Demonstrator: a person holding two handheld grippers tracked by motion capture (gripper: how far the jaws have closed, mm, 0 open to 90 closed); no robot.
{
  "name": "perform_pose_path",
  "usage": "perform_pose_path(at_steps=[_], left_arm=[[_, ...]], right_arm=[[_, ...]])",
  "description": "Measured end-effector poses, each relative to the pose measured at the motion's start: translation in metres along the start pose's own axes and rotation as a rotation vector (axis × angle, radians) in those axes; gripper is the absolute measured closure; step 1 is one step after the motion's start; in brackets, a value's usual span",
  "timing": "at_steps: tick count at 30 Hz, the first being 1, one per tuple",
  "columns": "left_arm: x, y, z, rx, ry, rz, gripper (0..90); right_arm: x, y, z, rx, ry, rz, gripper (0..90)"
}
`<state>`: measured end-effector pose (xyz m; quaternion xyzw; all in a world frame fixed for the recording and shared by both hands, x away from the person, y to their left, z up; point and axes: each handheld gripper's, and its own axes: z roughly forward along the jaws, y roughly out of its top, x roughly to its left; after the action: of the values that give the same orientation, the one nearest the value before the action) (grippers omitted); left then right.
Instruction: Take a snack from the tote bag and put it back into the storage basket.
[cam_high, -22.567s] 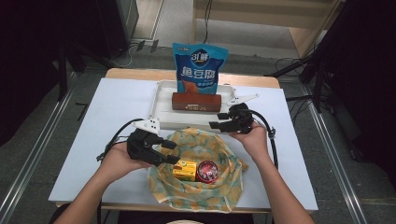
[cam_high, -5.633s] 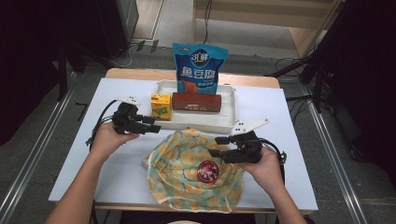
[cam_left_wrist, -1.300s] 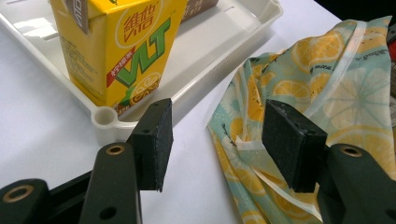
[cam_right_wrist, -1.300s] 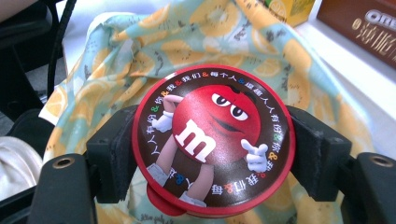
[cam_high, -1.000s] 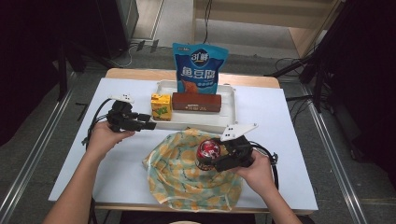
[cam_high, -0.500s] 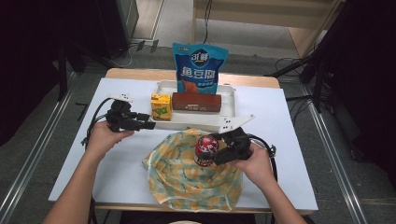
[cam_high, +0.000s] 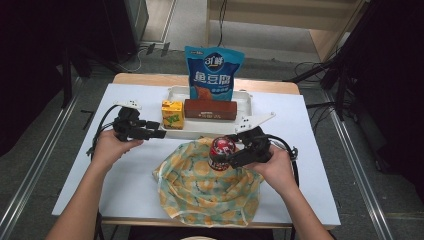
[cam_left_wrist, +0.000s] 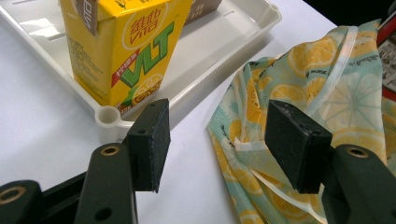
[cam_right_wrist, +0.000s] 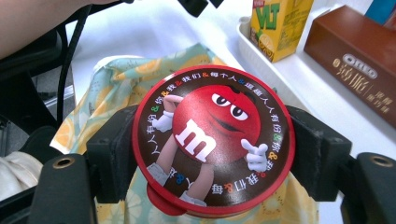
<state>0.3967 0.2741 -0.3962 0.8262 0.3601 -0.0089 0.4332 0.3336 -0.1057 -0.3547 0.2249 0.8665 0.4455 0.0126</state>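
A round red M&M's tub (cam_high: 222, 151) (cam_right_wrist: 212, 140) is held above the far edge of the lemon-print cloth (cam_high: 205, 186), and my right gripper (cam_high: 231, 156) (cam_right_wrist: 212, 156) is shut on its sides, lid facing the camera. My left gripper (cam_high: 159, 134) (cam_left_wrist: 217, 140) is open with nothing between its pads, low over the table beside the white tray's (cam_high: 200, 133) left corner. A yellow VLT drink carton (cam_high: 172, 114) (cam_left_wrist: 126, 46) stands upright in the tray's left end. A brown box (cam_high: 210, 109) (cam_right_wrist: 359, 60) lies next to it.
A blue snack bag (cam_high: 214, 72) stands upright at the back of the tray. The cloth (cam_left_wrist: 299, 70) lies crumpled at the table's front centre. Cables trail from both grippers across the white tabletop (cam_high: 320, 130).
The right gripper closed on the M&M's tub on the cloth, lifted it and carried it toward the tray. The carton went from the cloth into the tray. The left gripper has stayed still lately.
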Motion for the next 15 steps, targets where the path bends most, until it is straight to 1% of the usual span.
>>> perform_pose_path(at_steps=[4, 7, 12, 15], left_arm=[[0.000, 0.000, 0.000, -0.004, -0.013, 0.002, 40.6], [-0.001, 0.000, 0.000, -0.006, -0.012, 0.005, 40.6], [-0.001, 0.000, -0.002, -0.009, -0.008, 0.007, 40.6], [0.000, 0.000, -0.002, -0.011, -0.011, 0.005, 40.5]], right_arm=[[-0.001, 0.007, -0.006, -0.009, -0.003, -0.005, 26.7], [-0.001, 0.012, -0.010, -0.012, -0.003, -0.004, 26.7], [-0.003, 0.019, -0.015, -0.019, -0.010, -0.017, 26.7], [-0.005, 0.023, -0.018, -0.026, -0.014, -0.014, 26.7]])
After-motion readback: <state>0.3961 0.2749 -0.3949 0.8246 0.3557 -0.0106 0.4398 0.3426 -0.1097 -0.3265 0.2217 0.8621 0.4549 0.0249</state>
